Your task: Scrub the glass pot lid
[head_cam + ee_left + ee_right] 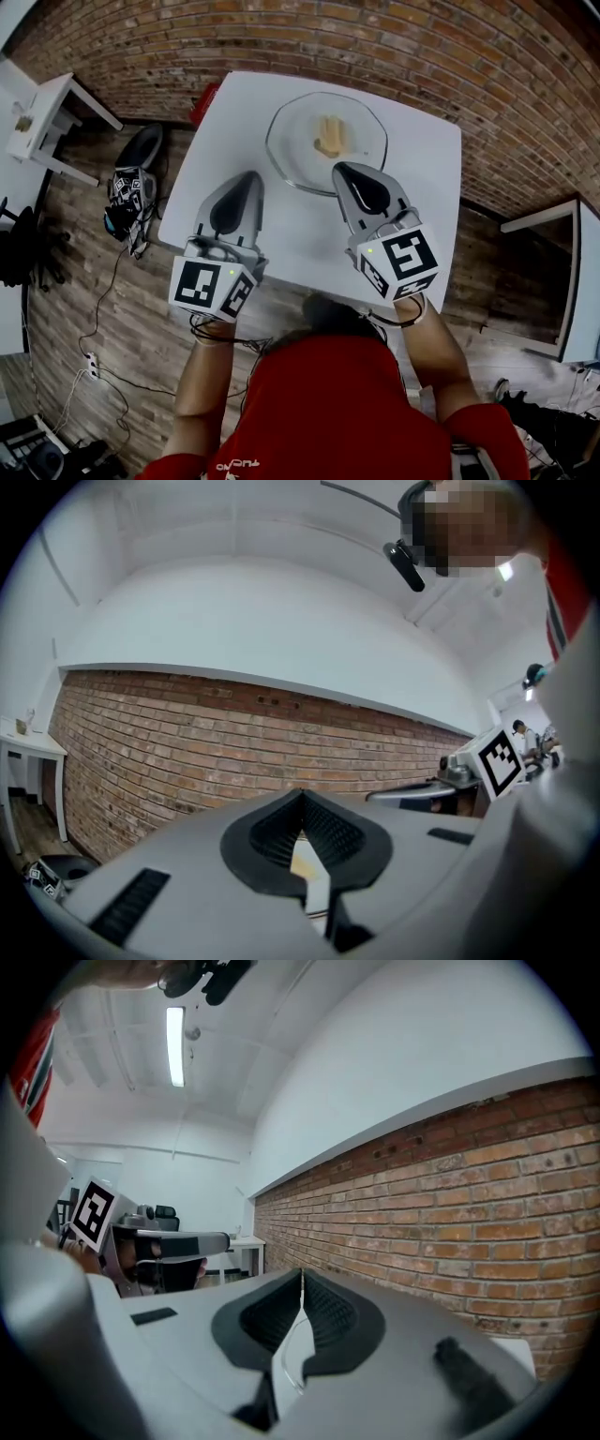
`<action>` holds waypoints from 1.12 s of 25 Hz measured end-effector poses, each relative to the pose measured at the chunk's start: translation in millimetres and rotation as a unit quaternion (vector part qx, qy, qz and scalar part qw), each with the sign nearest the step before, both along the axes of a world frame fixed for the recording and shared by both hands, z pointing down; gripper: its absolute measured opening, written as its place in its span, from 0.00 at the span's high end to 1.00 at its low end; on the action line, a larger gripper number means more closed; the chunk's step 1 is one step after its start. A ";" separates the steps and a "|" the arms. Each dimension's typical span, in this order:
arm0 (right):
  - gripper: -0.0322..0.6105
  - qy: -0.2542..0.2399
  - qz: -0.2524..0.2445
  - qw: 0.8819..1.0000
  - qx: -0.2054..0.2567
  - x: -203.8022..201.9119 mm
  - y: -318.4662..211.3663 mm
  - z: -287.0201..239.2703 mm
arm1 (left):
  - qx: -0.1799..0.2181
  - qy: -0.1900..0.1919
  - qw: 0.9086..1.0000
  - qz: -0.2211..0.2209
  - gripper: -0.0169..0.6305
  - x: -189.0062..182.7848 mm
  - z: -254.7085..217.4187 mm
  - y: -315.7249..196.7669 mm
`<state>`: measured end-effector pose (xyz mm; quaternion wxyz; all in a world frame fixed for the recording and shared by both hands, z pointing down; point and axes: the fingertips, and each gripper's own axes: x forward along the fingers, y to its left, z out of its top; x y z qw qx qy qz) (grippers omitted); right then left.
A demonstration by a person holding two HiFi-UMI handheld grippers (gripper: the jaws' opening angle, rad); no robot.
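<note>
The glass pot lid [292,142] lies flat on the far middle of the white table [427,178], with a yellowish sponge [328,137] at its centre. My left gripper [254,175] hovers over the table just left of and nearer than the lid, its jaws shut and empty. On the other side, my right gripper [338,168] points at the lid's near edge, also shut on nothing. In the left gripper view the shut jaws [302,795] face a brick wall. The same wall fills the right gripper view past that gripper's jaws [301,1274], which are closed.
A red object [203,101] sits by the table's far left corner. On the wooden floor to the left lie a black device [131,183] and cables. A white side table [42,117] stands far left, and white furniture [574,281] at the right.
</note>
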<state>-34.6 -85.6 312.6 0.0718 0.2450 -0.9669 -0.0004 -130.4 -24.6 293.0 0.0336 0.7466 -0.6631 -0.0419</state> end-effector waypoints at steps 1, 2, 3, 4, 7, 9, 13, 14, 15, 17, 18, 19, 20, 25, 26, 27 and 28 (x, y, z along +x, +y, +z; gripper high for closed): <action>0.90 0.003 0.005 1.000 -0.002 -2.6 -8.8 2.4 | -0.005 0.000 1.000 0.001 0.95 -2.9 2.6 -8.9; 0.90 0.007 0.010 1.000 -0.004 -5.0 -17.7 5.4 | -0.011 0.000 1.000 0.000 0.95 -5.7 5.5 -17.6; 0.90 0.010 0.013 1.000 -0.009 -6.9 -26.7 8.8 | -0.017 -0.001 1.000 -0.001 0.95 -8.0 8.7 -25.9; 0.90 0.014 0.017 1.000 -0.014 -8.3 -35.9 12.4 | -0.023 -0.003 1.000 -0.002 0.95 -9.7 11.6 -34.0; 0.90 0.029 0.028 0.999 -0.025 -13.2 -65.1 21.6 | -0.036 -0.005 0.999 -0.005 0.95 -16.7 17.5 -58.3; 0.90 0.038 0.037 0.998 -0.034 -18.3 -81.1 28.2 | -0.045 -0.006 0.999 -0.006 0.95 -23.5 21.7 -70.7; 0.90 0.068 0.057 0.995 -0.045 -29.1 -101.5 47.6 | -0.073 -0.008 0.997 -0.004 0.95 -36.1 38.4 -89.9; 0.90 0.076 0.061 0.994 -0.047 -32.3 -107.0 52.6 | -0.079 -0.009 0.997 -0.003 0.95 -39.7 43.0 -96.2; 0.90 0.083 0.065 0.993 -0.051 -35.5 -112.5 57.4 | -0.086 -0.010 0.996 -0.002 0.95 -43.1 48.2 -102.9; 0.90 0.096 0.075 0.991 -0.059 -41.2 -123.1 67.5 | -0.104 -0.012 0.994 0.003 0.95 -49.3 60.2 -117.4; 0.90 0.102 0.080 0.989 -0.064 -43.8 -127.9 73.0 | -0.115 -0.012 0.993 0.007 0.95 -52.2 67.1 -124.5; 0.90 0.108 0.087 0.988 -0.069 -46.0 -132.4 78.9 | -0.126 -0.012 0.992 0.012 0.95 -55.1 74.3 -131.3; 0.90 0.115 0.094 0.986 -0.074 -47.9 -136.6 85.2 | -0.137 -0.012 0.990 0.018 0.95 -58.0 81.9 -137.7; 0.90 0.146 0.127 0.974 -0.114 -55.2 -152.5 117.5 | -0.187 -0.014 0.981 0.042 0.94 -75.7 114.8 -164.2; 0.90 0.151 0.134 0.972 -0.122 -55.7 -155.3 123.3 | -0.196 -0.014 0.979 0.048 0.94 -79.0 120.8 -168.8; 0.90 0.156 0.142 0.969 -0.130 -55.8 -158.5 128.8 | -0.206 -0.014 0.977 0.054 0.94 -82.3 127.0 -173.4; 0.90 0.160 0.150 0.966 -0.136 -56.4 -162.1 133.9 | -0.215 -0.015 0.975 0.059 0.94 -86.6 133.2 -177.8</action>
